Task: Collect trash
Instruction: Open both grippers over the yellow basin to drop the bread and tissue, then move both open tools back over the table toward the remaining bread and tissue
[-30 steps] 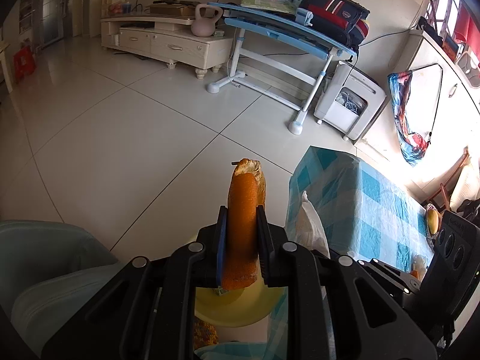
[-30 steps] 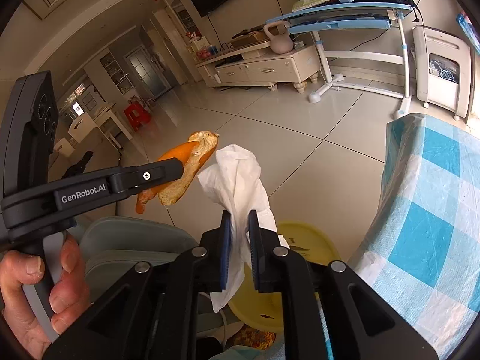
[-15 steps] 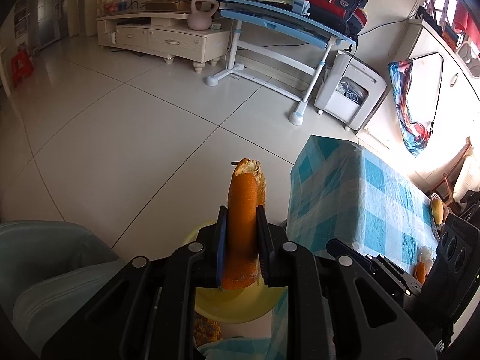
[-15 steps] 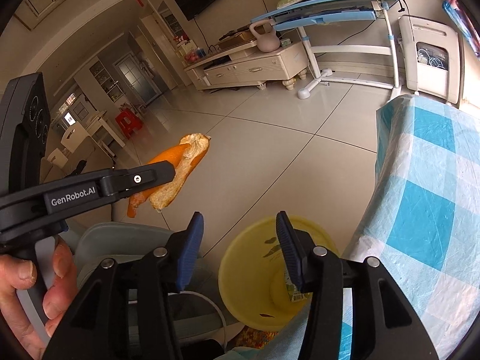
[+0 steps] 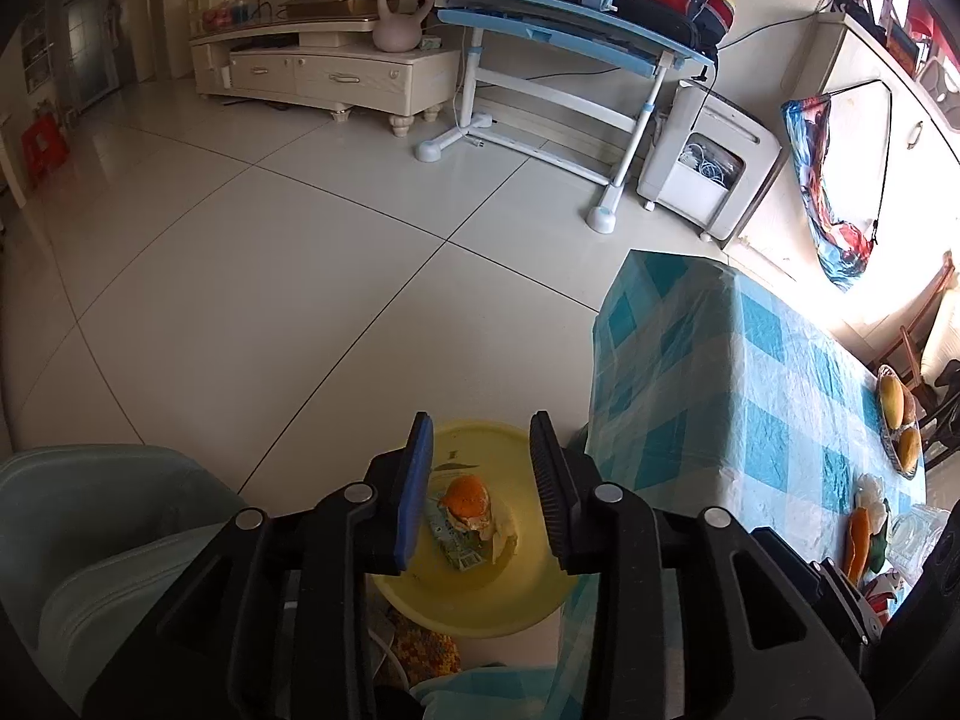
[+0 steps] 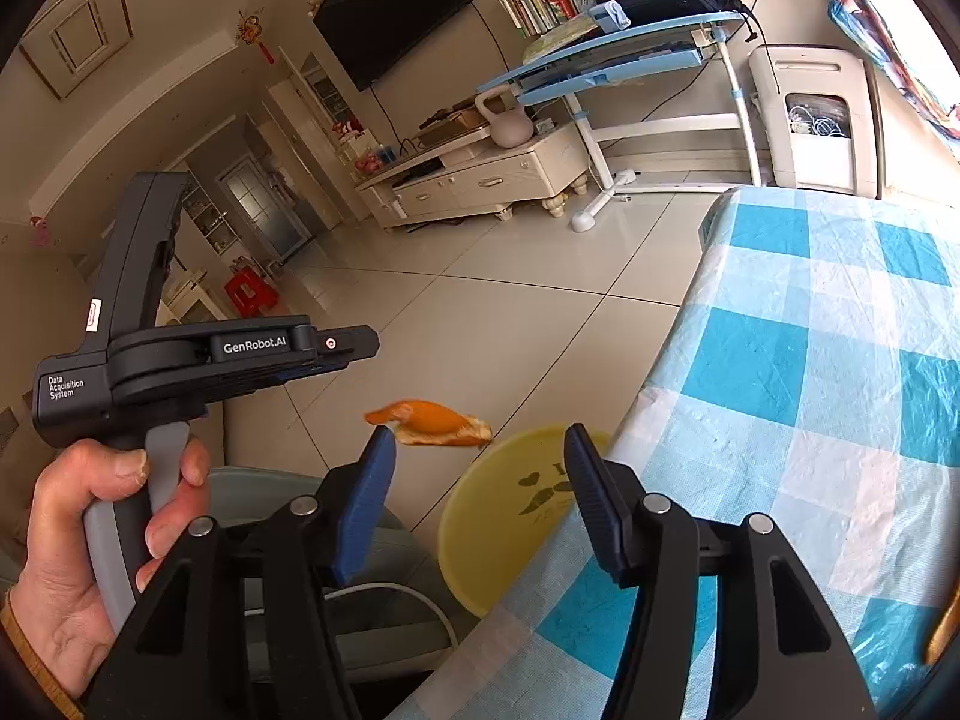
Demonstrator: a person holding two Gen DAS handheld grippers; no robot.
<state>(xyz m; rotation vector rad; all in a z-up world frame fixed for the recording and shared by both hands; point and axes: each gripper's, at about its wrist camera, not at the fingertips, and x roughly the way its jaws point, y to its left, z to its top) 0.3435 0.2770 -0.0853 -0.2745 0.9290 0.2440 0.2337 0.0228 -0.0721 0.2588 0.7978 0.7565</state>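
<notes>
Released within the last half second: curled orange peel strip (image 6: 429, 423), clamped upright in the left gripper (image 5: 480, 495) a moment ago, now free of it, caught in mid-air below and ahead of that gripper's tips and just above the rim of the round yellow plastic bin (image 6: 510, 516). Left jaws just opened, standing apart with nothing between them. Seen from the left wrist, peel directly under the gap, over crumpled white tissue (image 5: 501, 531) and a green printed wrapper (image 5: 453, 537) on the bin floor. Right gripper (image 6: 480, 495) also parted, opened further in the last half second, empty, poised over the bin's near rim, beside the edge of the blue-and-white checked tablecloth (image 6: 810, 396). Bare hand (image 6: 90, 540) wrapped round the left gripper's grey handle.
</notes>
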